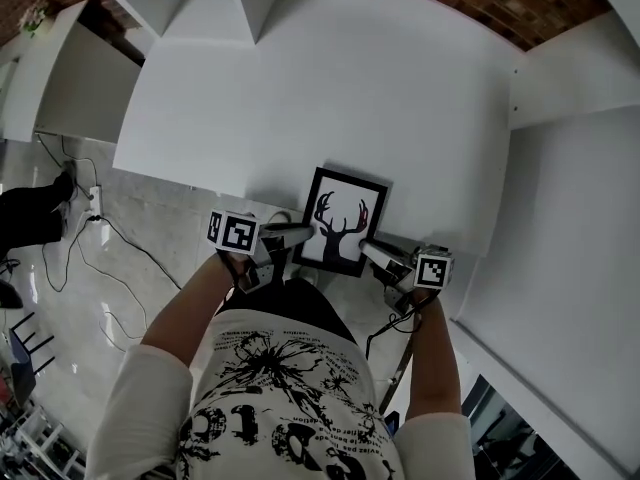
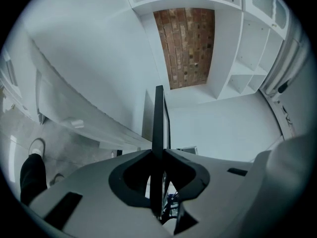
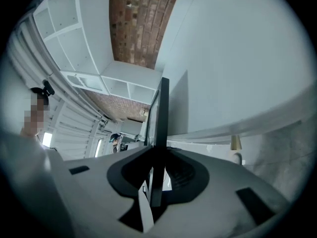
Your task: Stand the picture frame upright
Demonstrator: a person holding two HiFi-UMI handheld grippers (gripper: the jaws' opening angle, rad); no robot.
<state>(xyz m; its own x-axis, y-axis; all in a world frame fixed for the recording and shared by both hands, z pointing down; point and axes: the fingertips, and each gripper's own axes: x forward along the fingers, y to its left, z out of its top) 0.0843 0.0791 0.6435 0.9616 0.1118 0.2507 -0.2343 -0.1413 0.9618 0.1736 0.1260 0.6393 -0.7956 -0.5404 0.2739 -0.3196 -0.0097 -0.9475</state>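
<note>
White bench (image 1: pixel 330 88) below: I've left claw (image 1: pixel 297 236) & right claw (image 1: pixel 372 251) each clamped on a side edge of pic frame (image 1: pixel 343 221), looks approx upright, not yet released.

Picture frame's (image 1: pixel 343 218) lower corners, out of sight behind the jaws.

Frame (image 1: pixel 345 220): thin black border, white print of a black antlered deer head with touches of red. It sits at the near edge of the table (image 1: pixel 300 98), print facing the head view and slightly skewed. The left gripper (image 1: pixel 303 236) is clamped on its lower left corner and the right gripper (image 1: pixel 368 249) on its lower right. Both gripper views show it edge-on. Flat or tipped up: can't tell.
</note>
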